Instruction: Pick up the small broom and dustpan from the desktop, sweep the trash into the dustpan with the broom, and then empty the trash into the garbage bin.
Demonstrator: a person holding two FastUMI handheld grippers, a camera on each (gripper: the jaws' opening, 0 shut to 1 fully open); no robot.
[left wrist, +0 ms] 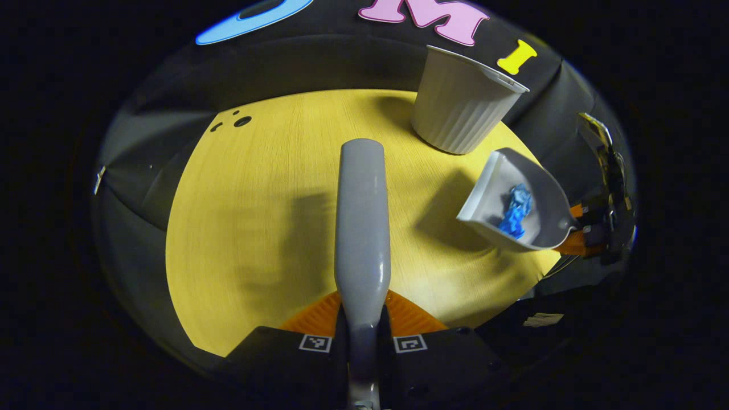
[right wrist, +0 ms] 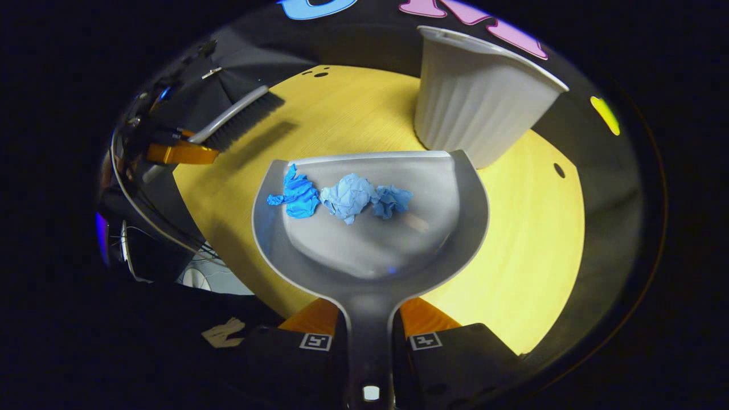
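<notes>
Left gripper (left wrist: 363, 324) clenched on the grey plastic broom handle (left wrist: 363, 228), which runs up toward 12 o'clock over the round yellow wood-grain tabletop (left wrist: 256, 228). Right gripper (right wrist: 369, 333) grips the stem of the grey plastic dustpan (right wrist: 370, 250), pan held above the tabletop, mouth toward 12 o'clock. Three crumpled blue paper scraps (right wrist: 344, 197) lie in a row near the pan's front lip. White ribbed plastic bin (right wrist: 475, 105) stands upright on the table at 1 o'clock, just beyond the pan. In the right gripper view, black broom bristles (right wrist: 248, 122) show at 10 o'clock.
</notes>
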